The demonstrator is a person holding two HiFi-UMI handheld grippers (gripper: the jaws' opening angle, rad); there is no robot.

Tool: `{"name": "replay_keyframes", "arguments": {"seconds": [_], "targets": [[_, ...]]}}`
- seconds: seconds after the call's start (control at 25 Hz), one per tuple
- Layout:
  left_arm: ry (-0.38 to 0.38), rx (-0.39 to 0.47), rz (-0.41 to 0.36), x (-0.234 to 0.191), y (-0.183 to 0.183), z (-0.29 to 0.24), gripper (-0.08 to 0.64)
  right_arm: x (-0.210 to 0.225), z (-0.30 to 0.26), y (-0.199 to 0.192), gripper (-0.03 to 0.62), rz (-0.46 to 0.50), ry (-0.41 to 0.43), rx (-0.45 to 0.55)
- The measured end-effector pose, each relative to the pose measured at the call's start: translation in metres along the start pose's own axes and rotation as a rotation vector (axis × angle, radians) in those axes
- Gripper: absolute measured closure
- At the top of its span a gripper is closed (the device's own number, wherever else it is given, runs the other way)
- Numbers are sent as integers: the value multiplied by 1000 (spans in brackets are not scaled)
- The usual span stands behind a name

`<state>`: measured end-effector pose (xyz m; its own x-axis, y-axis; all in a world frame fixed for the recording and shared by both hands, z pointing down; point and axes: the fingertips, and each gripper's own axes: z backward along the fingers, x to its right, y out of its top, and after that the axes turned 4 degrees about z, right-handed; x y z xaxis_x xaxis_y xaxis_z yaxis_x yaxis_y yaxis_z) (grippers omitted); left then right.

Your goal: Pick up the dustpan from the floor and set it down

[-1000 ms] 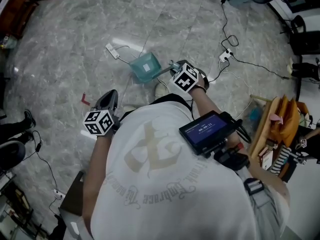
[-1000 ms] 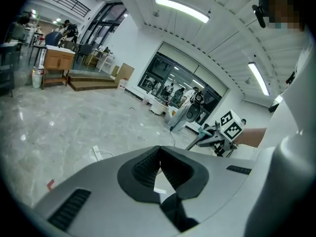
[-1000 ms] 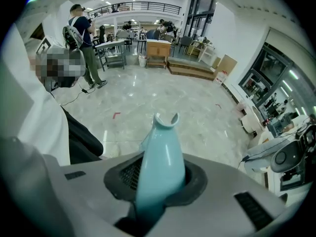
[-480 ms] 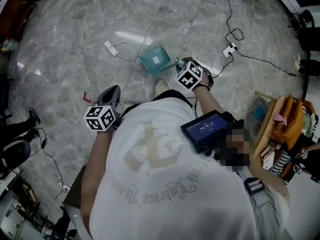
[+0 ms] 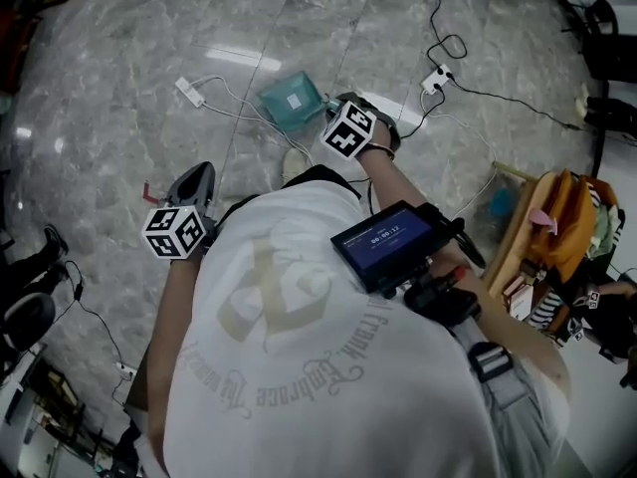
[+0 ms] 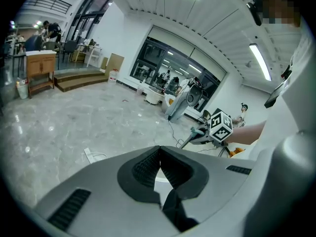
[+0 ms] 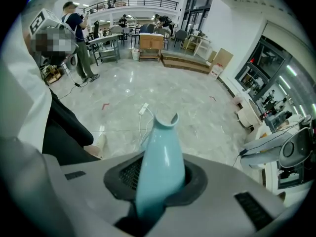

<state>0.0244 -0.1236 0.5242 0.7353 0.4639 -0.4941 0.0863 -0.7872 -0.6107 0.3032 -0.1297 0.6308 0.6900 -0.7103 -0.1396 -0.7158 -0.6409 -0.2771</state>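
**Operator:** Entry one. Right tool?

**Observer:** Your right gripper (image 7: 159, 158) is clenched on the dustpan's pale blue handle (image 7: 163, 132). The handle runs up between the two dark pads, with its open end pointing away from you.

**Operator:** And the pan itself?

**Observer:** The dustpan (image 5: 290, 99) is in front of you. Its teal tray is just beyond your right gripper's marker cube, over the grey marble floor (image 5: 119, 58). From above you cannot tell whether the tray touches the floor. Inside the tray there is a pale square patch at the middle; anything finer is too small to make out.

**Operator:** Left tool?

**Observer:** Your left gripper (image 6: 159, 151) is closed on nothing, its pads meeting at the tips. In the head view it sits at your left side, well apart from the dustpan.

**Operator:** Other containers?

**Observer:** There is one, a wooden-framed holder (image 5: 510, 255) at your right. It holds orange material (image 5: 562, 219), but you cannot tell what that is.

**Operator:** Floor items?

**Observer:** A white power strip (image 5: 186, 91) lies left of the dustpan, and its cable passes near the tray. A second white socket block (image 5: 433, 79) lies to the right, on a black cable.
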Motion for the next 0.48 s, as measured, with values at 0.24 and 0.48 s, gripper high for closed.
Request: {"name": "replay_keyframes", "arguments": {"seconds": [0.24,0.48], "targets": [[18,-6,7,14,4,-12,548,16,-20,-18,494,21,-1,-6],[73,-31,35,16,9,-21,548,44,-48,-23,492,25,13,-9]]}}
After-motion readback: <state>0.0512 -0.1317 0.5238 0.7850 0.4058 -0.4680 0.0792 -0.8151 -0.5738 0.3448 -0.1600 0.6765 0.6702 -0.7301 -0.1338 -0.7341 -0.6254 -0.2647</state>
